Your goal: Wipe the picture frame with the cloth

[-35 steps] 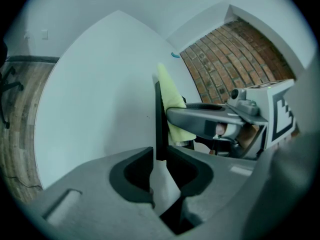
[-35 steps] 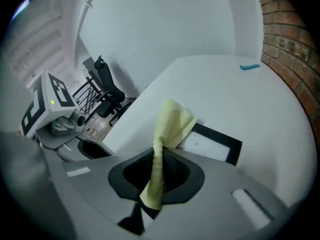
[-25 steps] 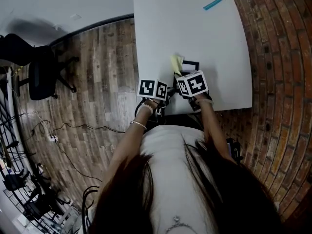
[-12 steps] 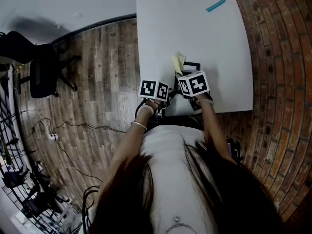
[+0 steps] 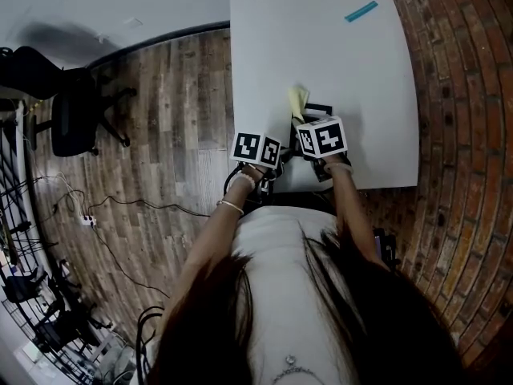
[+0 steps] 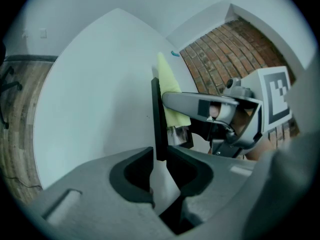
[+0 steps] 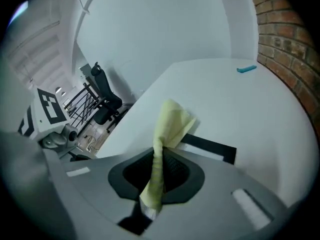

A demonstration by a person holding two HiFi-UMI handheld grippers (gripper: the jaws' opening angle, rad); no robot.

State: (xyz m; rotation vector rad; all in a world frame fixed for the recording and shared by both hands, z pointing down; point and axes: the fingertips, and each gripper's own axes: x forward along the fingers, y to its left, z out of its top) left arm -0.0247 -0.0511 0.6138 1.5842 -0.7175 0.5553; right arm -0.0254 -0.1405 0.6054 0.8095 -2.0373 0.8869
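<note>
White table (image 5: 321, 46) stands against a red brick wall (image 5: 465, 135) on the right, small teal item (image 5: 361, 11) near its far end. Wood plank floor (image 5: 160, 135) on the left, with a black office chair (image 5: 72, 119), loose cables (image 5: 136, 207), a power strip (image 5: 84, 220) and a black wire rack (image 5: 32, 311). White wall (image 5: 96, 6) with a dark baseboard (image 5: 168, 40) at the far side.
</note>
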